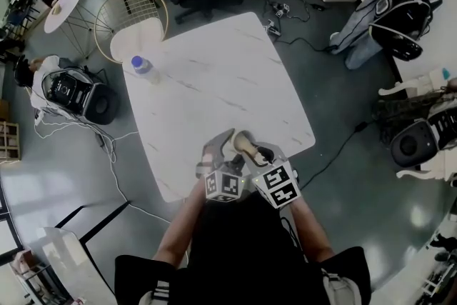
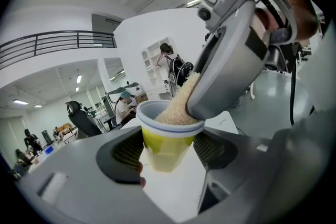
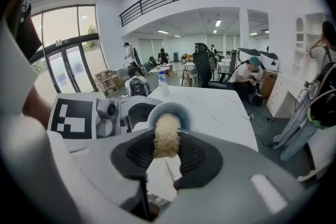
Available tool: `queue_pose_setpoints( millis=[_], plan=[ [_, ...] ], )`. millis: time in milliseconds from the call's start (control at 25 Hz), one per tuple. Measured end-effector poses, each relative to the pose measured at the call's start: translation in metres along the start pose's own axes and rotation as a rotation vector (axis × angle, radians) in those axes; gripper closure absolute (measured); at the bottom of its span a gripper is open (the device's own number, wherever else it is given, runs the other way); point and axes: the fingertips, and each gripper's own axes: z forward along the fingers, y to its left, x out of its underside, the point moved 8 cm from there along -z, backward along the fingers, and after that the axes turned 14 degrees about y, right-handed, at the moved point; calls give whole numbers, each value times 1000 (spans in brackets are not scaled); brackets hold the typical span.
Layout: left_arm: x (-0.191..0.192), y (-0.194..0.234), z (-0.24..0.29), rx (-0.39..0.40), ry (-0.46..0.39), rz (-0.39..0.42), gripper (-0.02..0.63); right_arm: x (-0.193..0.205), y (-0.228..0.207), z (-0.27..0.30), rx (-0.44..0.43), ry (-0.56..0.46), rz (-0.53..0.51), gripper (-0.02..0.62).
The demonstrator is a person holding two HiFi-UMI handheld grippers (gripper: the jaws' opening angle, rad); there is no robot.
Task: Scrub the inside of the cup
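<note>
left gripper (image 2: 169, 153) clamps the cup (image 2: 167, 136) by its sides, with the table's (image 1: 214, 82) near edge beneath the cup. right gripper (image 3: 167, 157) pinches a tan sponge (image 3: 167, 136) pushed into the cup. hard twisting could wrench the cup from the pads. a bottle (image 1: 145, 68) stands well beyond the cup, and nothing blocks the work.

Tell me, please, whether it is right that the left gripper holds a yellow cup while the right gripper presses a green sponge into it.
Not quite: the sponge is tan, not green, as the right gripper view shows. The rest stands: the left gripper holds the yellow cup while the right gripper presses the sponge into it.
</note>
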Motion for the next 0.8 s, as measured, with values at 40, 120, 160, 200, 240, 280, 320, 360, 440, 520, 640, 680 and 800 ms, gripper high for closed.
queue_pose_setpoints(
  millis=[40,120,160,200,240,280,320,360,440,520,640,680,800],
  plan=[
    [0,0,0,1,-1,0,298,2,-2,1,4,1,2,488],
    [1,-1,-1,4,-1,1,298,4,-5,2,10,8,9,488],
    [1,-1,-1,6,-2,1,298,3,-6,2,12,13,14,488],
    [1,-1,-1,8,-3,1,298,3,-7,1,15,15,19,488],
    [0,-1,-1,9,-4,0,298,2,-9,1,18,15,23,488],
    [0,0,0,10,-5,0,298,2,-11,0,20,13,27,488],
    [-1,0,0,11,-6,-1,298,1,-12,0,21,11,30,488],
    [-1,1,0,13,-7,-3,298,0,-13,-1,23,9,31,488],
    [-2,1,1,20,-9,-7,299,-2,-14,-1,26,8,29,488],
    [-1,2,2,24,-10,-5,301,-5,-14,0,28,2,23,488],
    [1,4,3,23,-11,0,301,-9,-10,2,30,-5,10,488],
    [2,5,3,22,-11,2,301,-10,-8,2,26,-5,8,488],
    [0,9,4,20,-13,1,301,-14,-3,0,8,-1,0,488]
  ],
)
